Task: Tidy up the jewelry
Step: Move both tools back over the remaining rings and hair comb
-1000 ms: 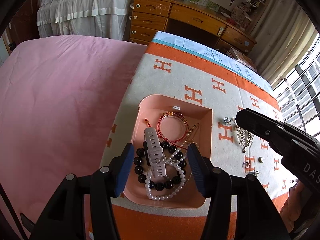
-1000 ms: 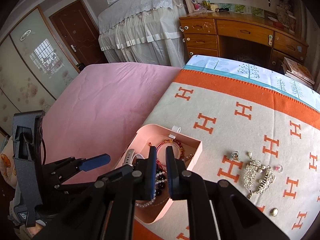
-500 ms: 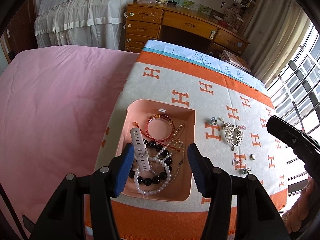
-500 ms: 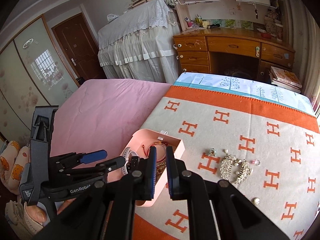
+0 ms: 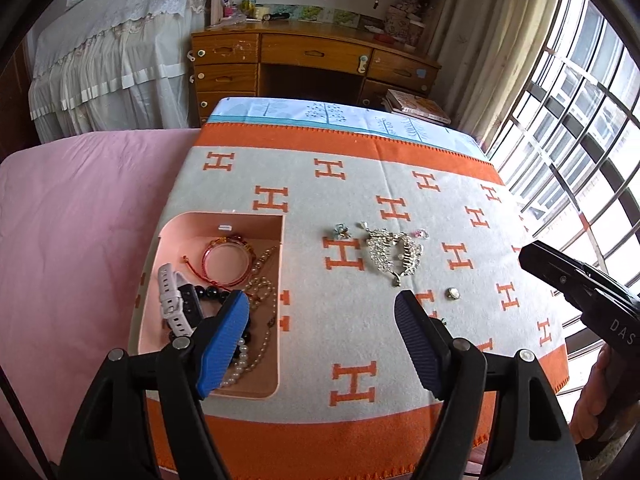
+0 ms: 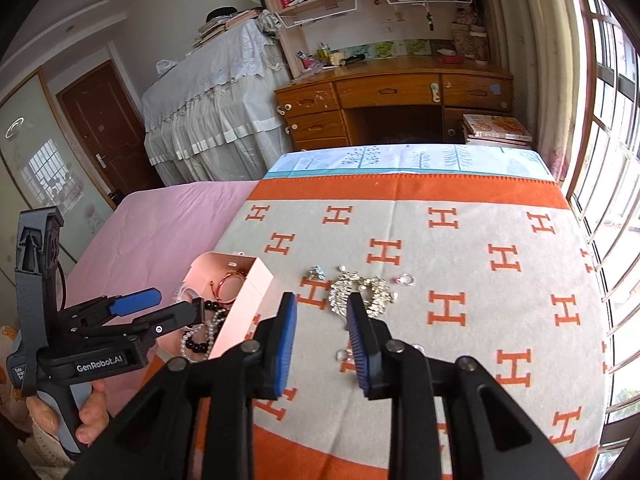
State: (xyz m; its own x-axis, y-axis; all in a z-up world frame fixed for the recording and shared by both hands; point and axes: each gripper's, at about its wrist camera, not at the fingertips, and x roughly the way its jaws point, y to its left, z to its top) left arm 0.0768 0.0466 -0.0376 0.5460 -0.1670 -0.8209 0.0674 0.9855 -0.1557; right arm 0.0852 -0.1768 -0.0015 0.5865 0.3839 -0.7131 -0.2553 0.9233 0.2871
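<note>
Jewelry lies in two lots on the orange-and-grey H-patterned blanket (image 5: 360, 184). One lot is heaped in a pink box (image 5: 224, 220) at the blanket's left edge: a red cord bangle (image 5: 225, 262), a white watch strap (image 5: 170, 298), black beads (image 5: 212, 292) and a string of pearls (image 5: 240, 364), all tangled together. The other lot sits loose on the blanket to the right of the box: a big sparkly rhinestone piece (image 5: 394, 250), a small flower-shaped brooch (image 5: 342, 231) just beside it on the left, a tiny pink-stoned ring (image 5: 421, 234) on its right, and a round stud (image 5: 453, 293) lying nearer, apart from the rest.

The left gripper (image 5: 322, 322) hangs above the box's near right corner, its blue pads spreading wide with nothing between them. The right gripper (image 6: 322, 334) hovers over the blanket short of the rhinestone piece, its jaws parting too, a modest gap and nothing caught in it; a small clear ring (image 6: 341, 355) lies on the cloth below.

A pink bedspread (image 5: 80, 216) stretches off to the left, and a wooden desk (image 6: 396, 92) stands against the far wall beside the barred window (image 5: 580, 100)
</note>
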